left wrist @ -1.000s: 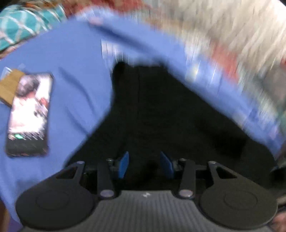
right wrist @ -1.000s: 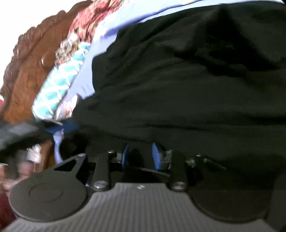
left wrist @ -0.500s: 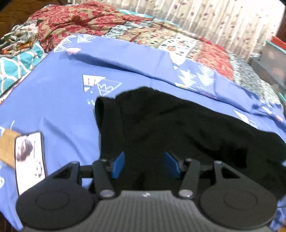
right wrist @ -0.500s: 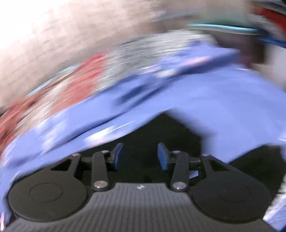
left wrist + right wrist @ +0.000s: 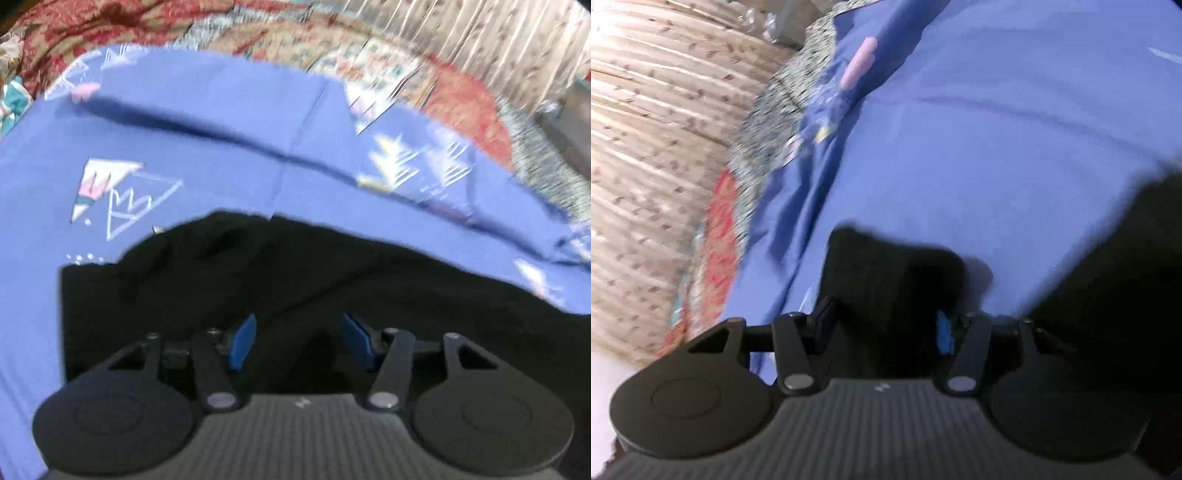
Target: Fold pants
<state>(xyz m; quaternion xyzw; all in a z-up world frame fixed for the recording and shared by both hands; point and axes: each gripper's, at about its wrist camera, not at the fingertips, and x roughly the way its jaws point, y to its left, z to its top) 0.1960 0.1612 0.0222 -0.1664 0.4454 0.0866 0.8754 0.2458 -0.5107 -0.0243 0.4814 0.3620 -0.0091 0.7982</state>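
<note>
Between the blue pads of the left gripper (image 5: 299,341) sits only a gap: jaws spread, pinching nothing, hovering over the black pants (image 5: 332,280) on the bed. Right gripper (image 5: 884,330) has its jaws opening; a dark flap of the pants (image 5: 886,280) lies in the gap, but blur hides whether the pads touch it, so no grip can be claimed.

Pants lie spread across the blue sheet (image 5: 207,147), one straight edge at the left of the left wrist view, the rest running off right. A second dark mass at the right edge of the right wrist view looks like more of the same garment; cannot confirm.

Step in hand, likely: re-grasp for the next fold. Doing it well: each gripper takes a corner or hem, not mid-panel; pinch every layer; lift both ends level; keep the cloth taut so the crease lands straight.

Count: one pair of pants, two grippers, one blue sheet, one patterned quilt (image 5: 461,99) beyond it, one curtain (image 5: 646,129).
</note>
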